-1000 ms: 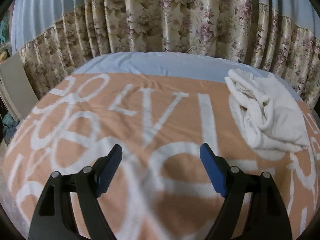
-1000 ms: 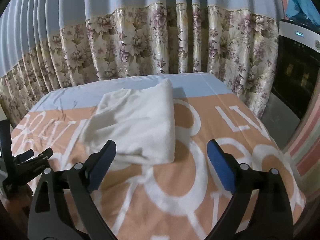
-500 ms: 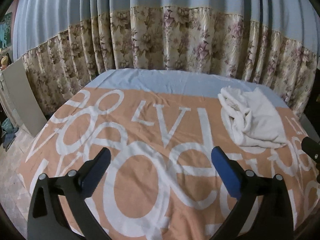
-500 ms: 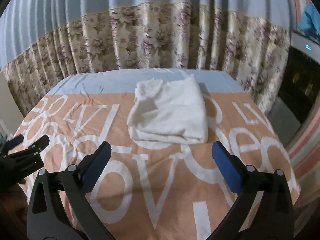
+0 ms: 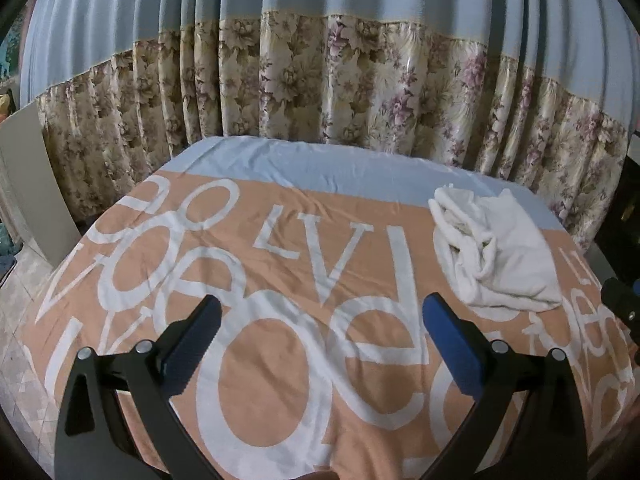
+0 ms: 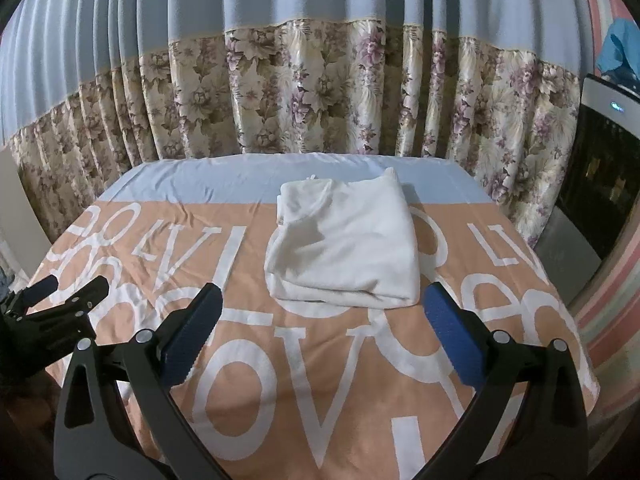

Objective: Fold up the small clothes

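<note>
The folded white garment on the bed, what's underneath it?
The white garment lies on the orange lettered bedspread, its far edge reaching the blue band. It covers part of a white letter; anything else beneath is hidden.

Both cameras look forward and slightly down over the bed [image 5: 312, 344], toward the curtain [image 5: 320, 80]. The left wrist view stands more to the left, so the white cloth [image 5: 496, 252] is at its right side. The right wrist view faces the cloth [image 6: 344, 244] directly. Both views share the bed, cloth and curtain.
</note>
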`<action>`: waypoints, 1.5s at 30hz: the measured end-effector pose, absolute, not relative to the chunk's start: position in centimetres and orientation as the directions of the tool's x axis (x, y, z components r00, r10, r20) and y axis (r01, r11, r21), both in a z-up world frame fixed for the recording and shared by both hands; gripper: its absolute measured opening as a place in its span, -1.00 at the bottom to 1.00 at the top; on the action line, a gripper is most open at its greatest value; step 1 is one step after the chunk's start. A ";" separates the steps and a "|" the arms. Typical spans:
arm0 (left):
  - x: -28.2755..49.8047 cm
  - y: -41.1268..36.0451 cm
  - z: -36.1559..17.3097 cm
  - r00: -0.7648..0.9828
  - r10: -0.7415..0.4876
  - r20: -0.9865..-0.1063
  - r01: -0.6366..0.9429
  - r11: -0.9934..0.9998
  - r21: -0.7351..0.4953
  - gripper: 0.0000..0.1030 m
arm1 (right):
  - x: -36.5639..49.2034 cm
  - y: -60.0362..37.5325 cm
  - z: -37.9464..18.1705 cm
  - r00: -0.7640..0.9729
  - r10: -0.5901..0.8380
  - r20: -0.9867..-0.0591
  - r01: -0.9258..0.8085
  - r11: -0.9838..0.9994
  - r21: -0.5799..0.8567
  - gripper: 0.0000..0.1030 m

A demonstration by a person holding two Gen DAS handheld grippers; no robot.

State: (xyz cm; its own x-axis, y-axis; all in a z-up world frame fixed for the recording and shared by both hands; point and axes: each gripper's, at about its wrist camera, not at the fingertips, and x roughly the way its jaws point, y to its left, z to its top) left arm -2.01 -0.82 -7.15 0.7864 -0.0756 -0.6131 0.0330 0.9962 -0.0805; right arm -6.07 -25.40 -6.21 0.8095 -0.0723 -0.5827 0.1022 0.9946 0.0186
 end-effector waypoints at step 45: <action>-1.7 -0.5 -6.0 0.793 -0.058 -0.606 0.028 0.998 -0.059 0.96 | -5.7 -27.0 -5.9 0.825 -0.056 -0.562 0.113 0.991 0.066 0.94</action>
